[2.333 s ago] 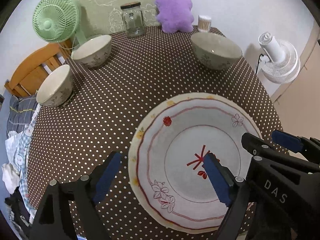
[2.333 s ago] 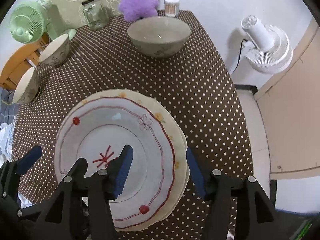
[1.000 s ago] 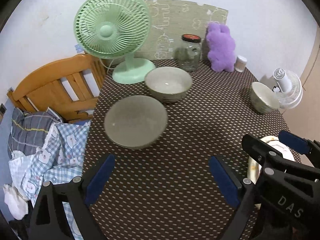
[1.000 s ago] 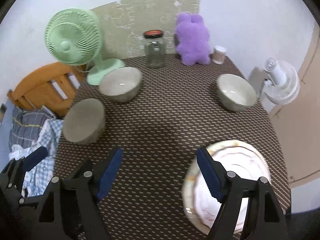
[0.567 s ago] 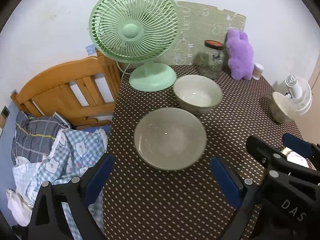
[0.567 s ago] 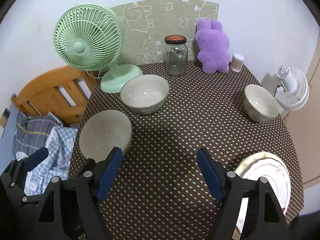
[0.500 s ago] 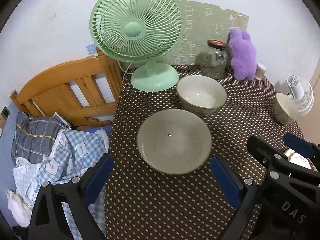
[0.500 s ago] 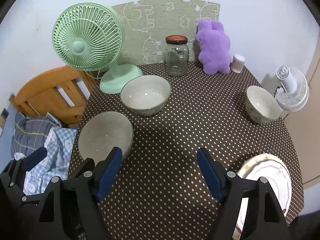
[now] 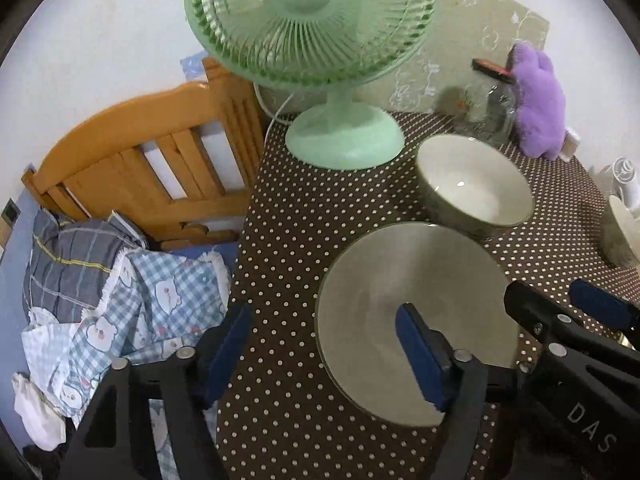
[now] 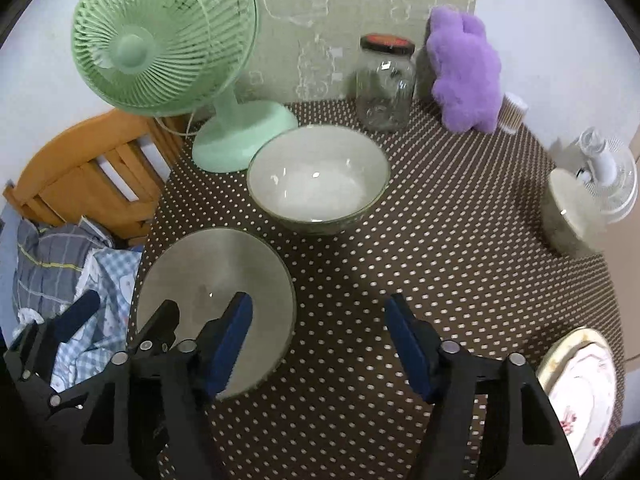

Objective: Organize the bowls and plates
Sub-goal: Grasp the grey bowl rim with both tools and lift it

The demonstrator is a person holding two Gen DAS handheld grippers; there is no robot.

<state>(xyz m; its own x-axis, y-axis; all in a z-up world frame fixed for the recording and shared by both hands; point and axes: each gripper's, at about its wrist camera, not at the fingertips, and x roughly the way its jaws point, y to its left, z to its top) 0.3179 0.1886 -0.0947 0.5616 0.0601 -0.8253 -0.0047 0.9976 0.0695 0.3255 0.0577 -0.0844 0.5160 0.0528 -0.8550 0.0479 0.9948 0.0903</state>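
A grey-green bowl (image 9: pixel 416 304) sits near the table's left edge. My left gripper (image 9: pixel 324 344) is open and straddles that bowl's left rim, one finger over its inside, one outside. The bowl also shows in the right wrist view (image 10: pixel 216 288). My right gripper (image 10: pixel 320 336) is open, its left finger over the bowl's right part. A second bowl (image 10: pixel 318 178) stands behind it, a third bowl (image 10: pixel 568 216) at the far right. A stack of flowered plates (image 10: pixel 580 392) lies at the table's near right edge.
A green desk fan (image 10: pixel 168 60) stands at the back left on the brown dotted tablecloth (image 10: pixel 440 240). A glass jar (image 10: pixel 384 84), a purple plush toy (image 10: pixel 464 72) and a small cup (image 10: pixel 512 116) line the back. A wooden chair (image 9: pixel 152 168) with clothes is left of the table.
Both grippers have moved forward and down toward the nearest bowl. The left gripper's fingers now straddle its rim; before they were short of it.
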